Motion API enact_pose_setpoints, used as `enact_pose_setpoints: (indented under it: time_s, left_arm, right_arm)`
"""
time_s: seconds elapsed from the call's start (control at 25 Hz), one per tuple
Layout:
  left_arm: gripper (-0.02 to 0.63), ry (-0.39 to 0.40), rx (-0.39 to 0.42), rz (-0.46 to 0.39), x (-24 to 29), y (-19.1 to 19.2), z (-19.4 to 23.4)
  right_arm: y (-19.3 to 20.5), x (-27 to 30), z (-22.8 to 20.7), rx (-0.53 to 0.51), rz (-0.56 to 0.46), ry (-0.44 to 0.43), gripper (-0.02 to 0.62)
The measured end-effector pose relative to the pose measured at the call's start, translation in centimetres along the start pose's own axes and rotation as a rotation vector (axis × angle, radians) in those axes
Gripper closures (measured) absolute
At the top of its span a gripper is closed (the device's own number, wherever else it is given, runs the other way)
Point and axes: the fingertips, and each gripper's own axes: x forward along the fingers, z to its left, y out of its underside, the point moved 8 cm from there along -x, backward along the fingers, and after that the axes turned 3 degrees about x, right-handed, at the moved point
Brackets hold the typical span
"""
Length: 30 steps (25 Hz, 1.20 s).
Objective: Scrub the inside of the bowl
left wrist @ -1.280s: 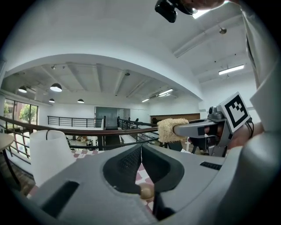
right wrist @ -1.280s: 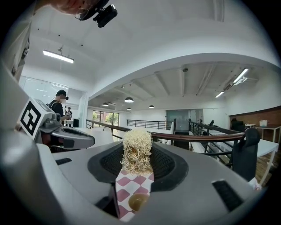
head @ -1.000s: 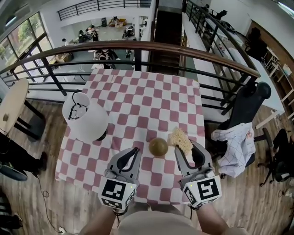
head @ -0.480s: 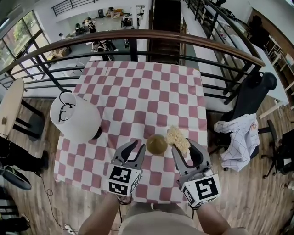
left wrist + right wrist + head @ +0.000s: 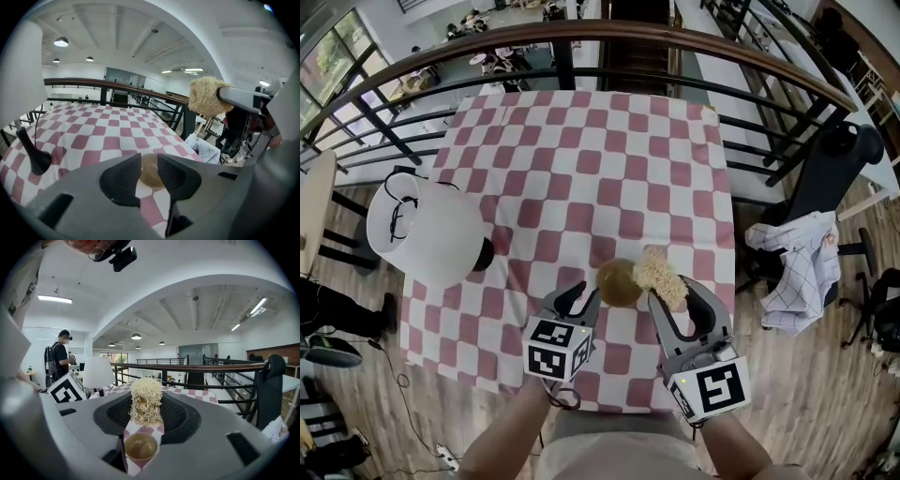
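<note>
Right gripper (image 5: 671,291) clamped on pale scrubber (image 5: 661,272) beside bowl (image 5: 617,281); left gripper (image 5: 579,295) slightly parted, seemingly empty.

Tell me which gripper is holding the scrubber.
The right gripper: its jaws clamp the tan fibrous scrubber. The left gripper, by the bowl, holds nothing.

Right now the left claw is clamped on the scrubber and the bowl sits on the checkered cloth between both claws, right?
Not quite: the right claw, not the left, is clamped on the scrubber, as the right gripper view shows. The left claw is open and empty. The bowl does sit on the checkered cloth between both claws.
</note>
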Motion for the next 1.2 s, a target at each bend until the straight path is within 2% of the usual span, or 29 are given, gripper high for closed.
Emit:
enact_pose_setpoints:
  time_s: [0.28,0.56,0.8,1.08,1.2]
  left_arm:
    - [0.506,-0.014,-0.016,0.075,3.2,3.2,1.0]
    - [0.506,0.012,-0.021,0.135,6.6,5.5,1.5]
    - [0.506,-0.051,-0.017,0.142,7.7,6.4,2.3]
    - [0.508,-0.040,-0.040,0.203,9.1,7.7,2.4]
    - [0.551,-0.034,-0.060,0.184,9.1,7.7,2.2]
  right_arm:
    - [3.7,0.4,-0.9,0.017,0.035,0.020,0.433]
    - [6.8,0.7,-2.1,0.057,0.069,0.036,0.433]
    - [8.5,0.8,-2.2,0.065,0.080,0.026,0.433]
    - [10.2,0.7,-2.2,0.065,0.104,0.017,0.433]
    - [10.7,0.6,-2.4,0.064,0.111,0.014,0.433]
